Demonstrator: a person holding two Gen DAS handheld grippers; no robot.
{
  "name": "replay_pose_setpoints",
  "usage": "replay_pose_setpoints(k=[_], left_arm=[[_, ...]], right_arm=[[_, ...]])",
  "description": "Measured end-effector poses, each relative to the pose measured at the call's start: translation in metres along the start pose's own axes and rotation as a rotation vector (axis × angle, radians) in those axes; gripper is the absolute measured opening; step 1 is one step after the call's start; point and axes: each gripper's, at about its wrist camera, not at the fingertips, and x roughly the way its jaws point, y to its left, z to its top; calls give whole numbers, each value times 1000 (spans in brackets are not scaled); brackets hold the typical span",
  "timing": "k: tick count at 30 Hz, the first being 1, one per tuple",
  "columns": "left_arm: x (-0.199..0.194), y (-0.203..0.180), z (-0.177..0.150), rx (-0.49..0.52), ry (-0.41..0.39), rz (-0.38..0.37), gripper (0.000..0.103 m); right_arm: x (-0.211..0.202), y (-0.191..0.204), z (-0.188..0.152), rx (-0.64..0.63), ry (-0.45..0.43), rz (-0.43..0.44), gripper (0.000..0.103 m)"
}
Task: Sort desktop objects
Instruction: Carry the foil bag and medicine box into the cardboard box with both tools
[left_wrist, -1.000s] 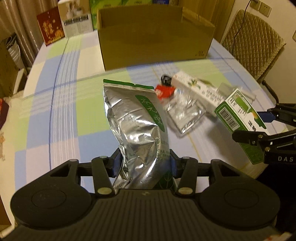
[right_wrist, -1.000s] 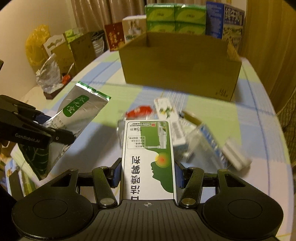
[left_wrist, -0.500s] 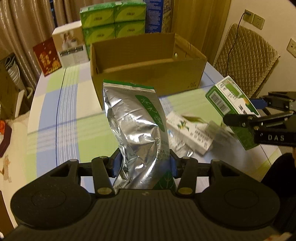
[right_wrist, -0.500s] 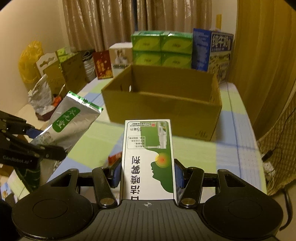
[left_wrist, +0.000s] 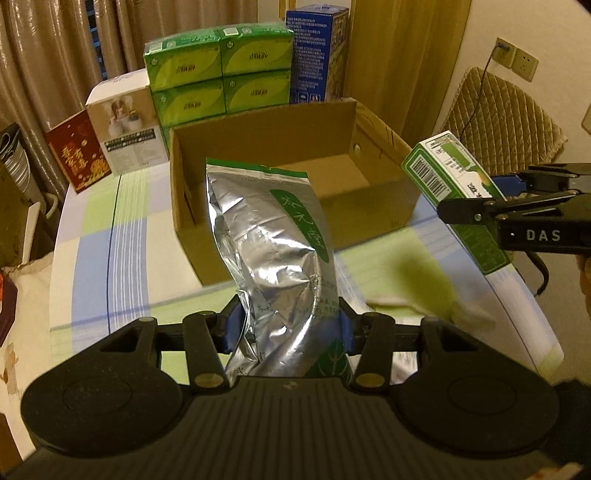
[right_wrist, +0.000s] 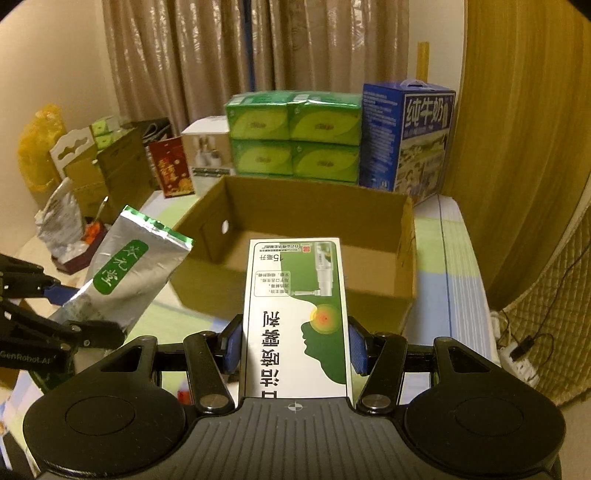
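Both claws have risen, foil pouch (left_wrist: 273, 254) and carton (right_wrist: 297, 317) pointing boxward.

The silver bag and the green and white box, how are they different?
The silver foil bag is soft, shiny and crinkled; the green and white spray box is stiff, flat-sided and matte. The left gripper holds the bag; the right gripper holds the box. The bag has one green label; the box has a printed face picture. Both are lifted, facing the open cardboard box.
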Motion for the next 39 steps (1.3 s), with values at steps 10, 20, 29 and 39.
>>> replay_pose_setpoints(k=[10,20,29,39], left_arm=[[48,27,71,-43,-8,-28,45],[98,43,117,-79,-12,-43,45],[130,52,138,-111,-35,-62,45],[141,72,138,-172,-92,-46,63]], right_arm=[[63,-32,55,46,21,-6,52],[114,-59,84,119,53,-17,52],[143,-63,89,115,69,-27,52],[164,-63,86,121,81,-37,53]])
